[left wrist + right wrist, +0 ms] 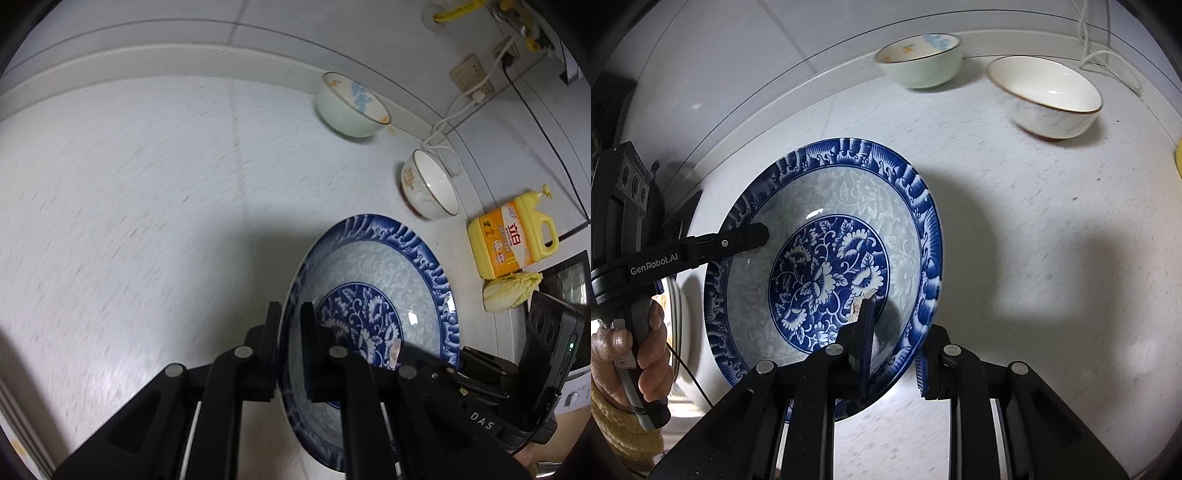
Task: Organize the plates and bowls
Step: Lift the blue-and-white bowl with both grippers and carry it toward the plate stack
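Observation:
A blue and white floral plate (373,291) is held tilted above the white counter. My left gripper (290,310) is shut on the plate's left rim. In the right wrist view the plate (827,258) fills the middle, and the left gripper's finger (738,240) lies across its left rim. My right gripper (897,347) straddles the plate's right rim, with a gap showing between the right finger and the rim. A pale green bowl (349,105) (919,61) and a white gold-rimmed bowl (430,184) (1047,98) stand near the back wall.
A yellow detergent bottle (511,236) and a piece of cabbage (511,291) stand at the right by a dark appliance (569,280). Wall sockets with white cables (476,81) are behind the bowls. White plates (679,314) stand behind the left hand.

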Demonstrator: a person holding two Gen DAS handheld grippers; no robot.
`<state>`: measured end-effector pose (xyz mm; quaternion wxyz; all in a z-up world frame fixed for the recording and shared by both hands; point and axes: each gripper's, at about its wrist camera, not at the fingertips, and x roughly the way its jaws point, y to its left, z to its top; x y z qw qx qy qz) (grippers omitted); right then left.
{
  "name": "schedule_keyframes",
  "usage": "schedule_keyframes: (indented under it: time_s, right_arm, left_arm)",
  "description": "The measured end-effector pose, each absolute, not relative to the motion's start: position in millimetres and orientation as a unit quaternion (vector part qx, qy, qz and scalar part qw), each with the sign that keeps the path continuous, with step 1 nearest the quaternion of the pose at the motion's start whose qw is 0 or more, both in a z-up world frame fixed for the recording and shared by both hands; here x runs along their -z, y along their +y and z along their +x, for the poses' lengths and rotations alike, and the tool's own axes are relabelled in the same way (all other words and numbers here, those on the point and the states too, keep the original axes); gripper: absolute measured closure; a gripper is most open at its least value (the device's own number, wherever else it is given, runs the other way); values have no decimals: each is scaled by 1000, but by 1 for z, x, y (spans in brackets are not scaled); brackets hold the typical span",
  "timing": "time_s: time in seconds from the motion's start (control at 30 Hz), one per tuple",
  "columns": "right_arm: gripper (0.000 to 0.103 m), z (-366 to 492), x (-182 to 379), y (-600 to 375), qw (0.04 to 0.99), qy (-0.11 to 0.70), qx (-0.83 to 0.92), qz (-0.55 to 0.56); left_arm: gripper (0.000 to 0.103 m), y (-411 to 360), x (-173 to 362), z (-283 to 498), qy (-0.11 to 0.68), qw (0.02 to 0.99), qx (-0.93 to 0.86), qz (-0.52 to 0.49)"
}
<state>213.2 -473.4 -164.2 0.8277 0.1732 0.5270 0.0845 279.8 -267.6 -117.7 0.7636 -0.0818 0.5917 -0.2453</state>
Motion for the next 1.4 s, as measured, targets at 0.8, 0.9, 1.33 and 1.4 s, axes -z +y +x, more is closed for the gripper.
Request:
schedule_keyframes:
  time_s: [0.8, 0.9, 1.33, 1.4]
  right_arm:
    - [87, 170, 190, -383, 814, 550, -103, 155]
    - [87, 168, 190, -383, 816, 547, -106, 156]
    - [88, 163, 194, -388, 816, 543, -111, 167]
    - [88, 163, 194, -389, 815, 543, -112, 168]
  left_arm:
    - [94, -155, 150, 202, 608, 756, 223, -98]
    - [94, -155, 149, 200, 606, 758, 223, -90]
    - [94, -162, 146, 199, 598, 765, 230, -64]
    - [94, -163, 146, 200, 599, 764, 229, -65]
